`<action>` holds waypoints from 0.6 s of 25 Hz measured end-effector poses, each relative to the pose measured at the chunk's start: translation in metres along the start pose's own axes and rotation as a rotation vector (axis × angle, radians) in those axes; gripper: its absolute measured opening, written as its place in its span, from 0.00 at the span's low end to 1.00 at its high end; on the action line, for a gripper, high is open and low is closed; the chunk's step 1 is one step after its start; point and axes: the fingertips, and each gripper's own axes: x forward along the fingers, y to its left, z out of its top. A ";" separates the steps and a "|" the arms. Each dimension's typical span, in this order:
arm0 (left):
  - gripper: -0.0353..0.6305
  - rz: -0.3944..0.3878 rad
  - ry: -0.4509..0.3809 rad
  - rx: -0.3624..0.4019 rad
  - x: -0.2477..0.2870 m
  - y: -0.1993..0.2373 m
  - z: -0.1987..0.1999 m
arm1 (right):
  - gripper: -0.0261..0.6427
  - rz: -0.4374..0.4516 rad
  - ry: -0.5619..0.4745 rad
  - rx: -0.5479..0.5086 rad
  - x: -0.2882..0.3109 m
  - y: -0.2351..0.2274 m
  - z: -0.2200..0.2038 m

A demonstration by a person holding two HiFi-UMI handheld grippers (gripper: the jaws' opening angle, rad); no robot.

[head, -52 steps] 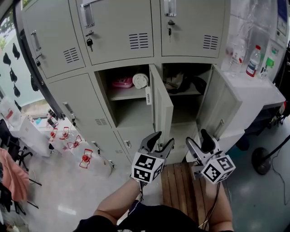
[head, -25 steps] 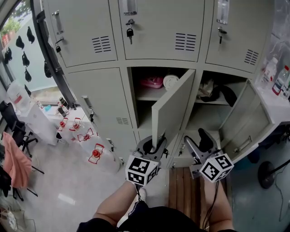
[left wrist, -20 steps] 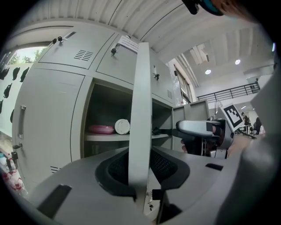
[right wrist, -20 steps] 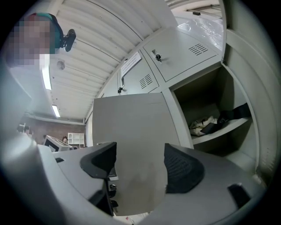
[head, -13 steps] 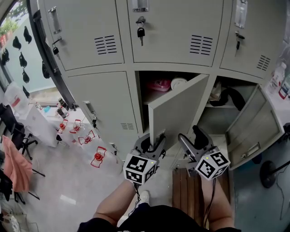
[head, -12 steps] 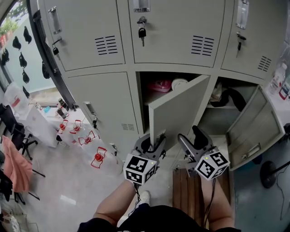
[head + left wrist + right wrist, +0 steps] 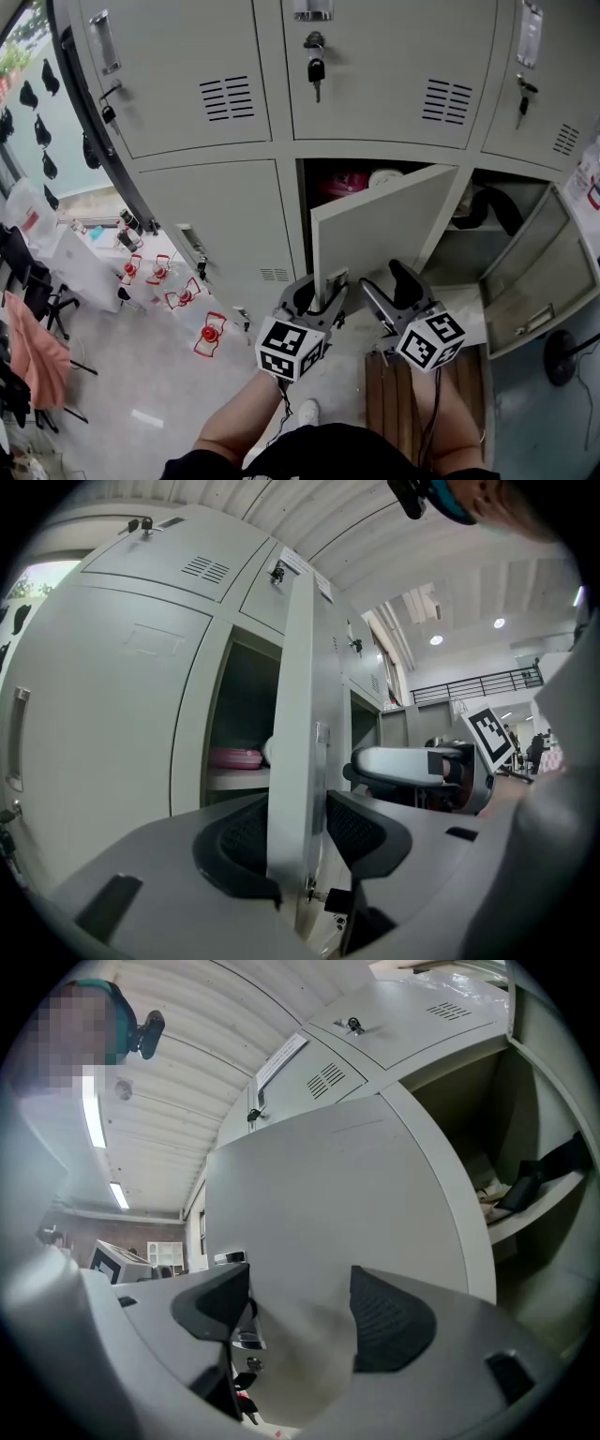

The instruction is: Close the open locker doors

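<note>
At the lower row, middle door: swung further toward its frame than half a second ago. It remains ajar, and the pink item on the shelf shows through the narrower gap.
Left gripper: jaws straddle the door's free edge. They have just been opening and now stand spread, not pinching it.
Right gripper: jaws spread, nothing between them. It faces the door's outer face and has followed the door inward.
Right door: stands wide open, as before.
</note>
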 end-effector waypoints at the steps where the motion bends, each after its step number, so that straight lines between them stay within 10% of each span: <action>1: 0.33 -0.003 -0.001 0.000 0.001 0.003 0.000 | 0.54 -0.001 0.001 0.000 0.003 0.000 -0.001; 15: 0.38 0.001 -0.006 0.008 0.013 0.038 0.002 | 0.53 -0.060 -0.012 -0.007 0.028 -0.004 -0.006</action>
